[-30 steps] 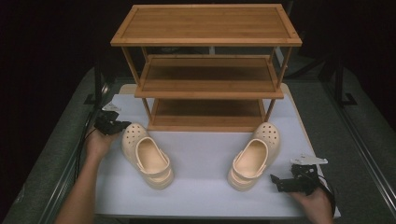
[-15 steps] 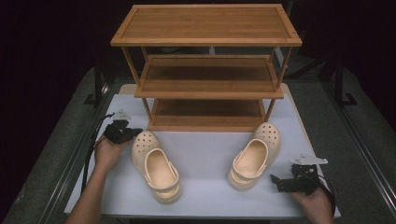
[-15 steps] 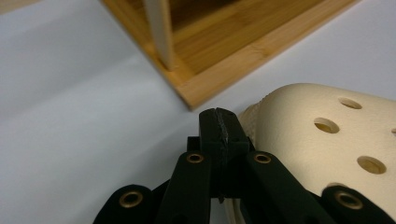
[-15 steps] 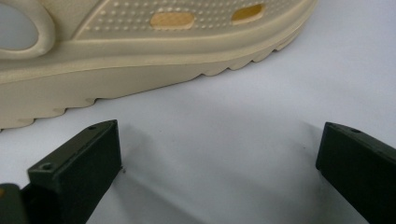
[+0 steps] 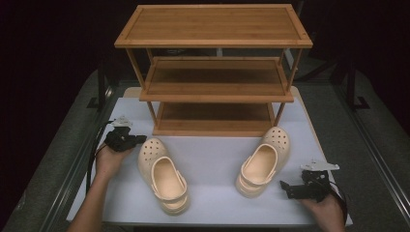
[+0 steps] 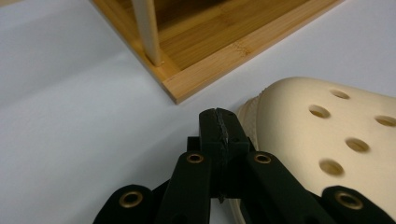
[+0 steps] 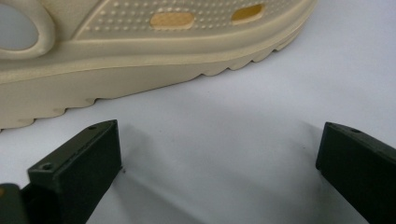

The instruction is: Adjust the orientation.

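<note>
L clog shoved inward; L gripper clenched beside it, R gripper released; rack behind.

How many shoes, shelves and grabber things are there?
Cream clogs: 2, left clog and right clog.
Wooden rack: 1, with 3 shelves.
Black grippers: 2, left gripper shut, right gripper open.
Total: 5 things.

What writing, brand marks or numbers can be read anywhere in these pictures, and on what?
None can be read.
The two cream foam clogs, the three-tier bamboo shoe rack, the white table top and both black grippers carry no legible text.
</note>
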Available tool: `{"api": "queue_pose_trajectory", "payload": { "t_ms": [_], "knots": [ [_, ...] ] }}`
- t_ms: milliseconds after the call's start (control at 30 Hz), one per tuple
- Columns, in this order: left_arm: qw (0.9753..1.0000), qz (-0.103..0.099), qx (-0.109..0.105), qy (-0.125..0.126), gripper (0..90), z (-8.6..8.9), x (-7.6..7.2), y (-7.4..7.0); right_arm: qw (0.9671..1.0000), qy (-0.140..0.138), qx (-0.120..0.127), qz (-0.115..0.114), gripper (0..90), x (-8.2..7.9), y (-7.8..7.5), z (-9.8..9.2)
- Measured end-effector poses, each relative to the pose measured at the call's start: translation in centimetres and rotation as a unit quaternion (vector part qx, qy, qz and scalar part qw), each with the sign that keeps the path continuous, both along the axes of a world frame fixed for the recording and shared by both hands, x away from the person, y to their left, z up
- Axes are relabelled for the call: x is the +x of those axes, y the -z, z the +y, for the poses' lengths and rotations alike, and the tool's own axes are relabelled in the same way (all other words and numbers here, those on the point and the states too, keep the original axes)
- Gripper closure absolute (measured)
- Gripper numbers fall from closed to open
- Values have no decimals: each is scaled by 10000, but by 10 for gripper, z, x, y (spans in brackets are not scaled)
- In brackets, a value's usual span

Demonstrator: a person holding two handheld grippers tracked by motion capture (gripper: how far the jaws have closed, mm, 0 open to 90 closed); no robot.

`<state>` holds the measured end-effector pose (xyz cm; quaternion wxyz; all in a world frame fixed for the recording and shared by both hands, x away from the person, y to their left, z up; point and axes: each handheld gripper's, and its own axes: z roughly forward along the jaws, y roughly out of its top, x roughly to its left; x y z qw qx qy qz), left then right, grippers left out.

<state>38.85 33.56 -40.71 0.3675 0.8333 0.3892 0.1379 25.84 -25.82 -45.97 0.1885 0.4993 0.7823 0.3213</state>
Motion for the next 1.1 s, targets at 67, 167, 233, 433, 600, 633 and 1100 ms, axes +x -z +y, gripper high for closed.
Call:
{"api": "queue_pose_trajectory", "payload": {
  "t_ms": [67,167,233,433,600,633,1100],
  "knots": [
    [10000,-29,3,-28,900,3,-4,-2,10000,1,2,0,0,0,0,0],
    [10000,-50,-32,-53,900,13,-21,-7,10000,1,4,-2,0,0,0,0],
    [9999,-70,-77,-63,900,17,-30,-7,10000,0,4,-2,0,0,0,0],
    [9999,-29,-161,-38,900,24,-59,-4,10000,0,3,7,0,0,0,0],
    [9998,-13,-189,23,900,25,-84,-2,10000,3,2,15,0,0,0,0],
    [9998,2,-187,48,900,24,-88,-1,10000,4,5,13,0,0,0,0],
    [9985,239,-7,496,900,1,-98,15,10000,5,8,12,0,0,0,0]
  ]
}}
